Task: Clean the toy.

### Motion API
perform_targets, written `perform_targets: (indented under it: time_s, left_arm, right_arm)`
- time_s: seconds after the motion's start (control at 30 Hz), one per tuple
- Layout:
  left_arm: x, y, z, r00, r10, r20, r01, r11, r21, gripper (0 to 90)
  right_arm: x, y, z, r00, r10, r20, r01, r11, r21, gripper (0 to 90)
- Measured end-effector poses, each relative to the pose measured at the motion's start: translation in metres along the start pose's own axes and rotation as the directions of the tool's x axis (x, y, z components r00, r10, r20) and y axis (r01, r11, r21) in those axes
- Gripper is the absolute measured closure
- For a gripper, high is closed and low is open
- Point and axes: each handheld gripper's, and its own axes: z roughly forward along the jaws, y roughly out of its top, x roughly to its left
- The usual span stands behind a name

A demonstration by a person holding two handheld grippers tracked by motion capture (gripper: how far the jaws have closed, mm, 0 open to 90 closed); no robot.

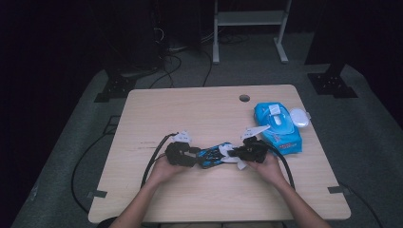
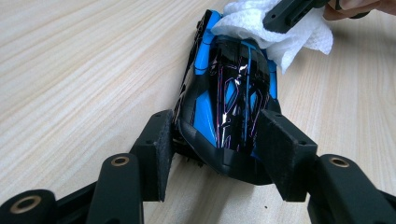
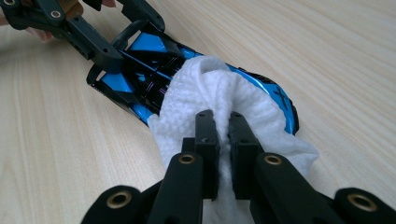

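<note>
Blue-and-black toy car [image 1: 215, 156] lying at lower centre of the high view on the table [image 1: 199, 114], between both hands. Left gripper [image 2: 215, 144] clamped across one end of the car body, pads pressed on both flanks. Right gripper [image 3: 223, 154] pinched together on a white wipe [image 3: 205, 98], draped over the opposite end of the car. Judged light, rigid, glossy plastic shell: slippery under the pads, thin fins likely fragile. Best held low on the flanks, as now, not by the fins. Wipe soft, limp. Blue wipe pack [image 1: 278, 126] at right, well apart.
</note>
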Motion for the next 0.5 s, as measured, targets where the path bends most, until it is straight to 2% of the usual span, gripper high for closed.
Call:
perform_targets:
  time_s: [0.17,0.33,0.5]
  left_arm:
    - [-0.005,0.001,-0.001,0.9987,0.044,-0.024,-0.044,0.9990,0.001,46.8]
    - [-0.014,-0.001,-0.002,0.9927,0.104,-0.062,-0.105,0.9944,-0.014,46.9]
    - [-0.018,-0.001,-0.003,0.9879,0.132,-0.081,-0.134,0.9910,-0.012,46.2]
  right_arm:
    - [0.005,-0.004,-0.001,0.9994,-0.027,0.020,0.028,0.999,-0.024,84.6]
    - [0.009,-0.006,-0.003,0.9989,-0.038,0.028,0.038,0.999,-0.026,84.7]
    - [0.011,-0.008,-0.004,0.9973,-0.061,0.041,0.062,0.998,-0.032,84.7]
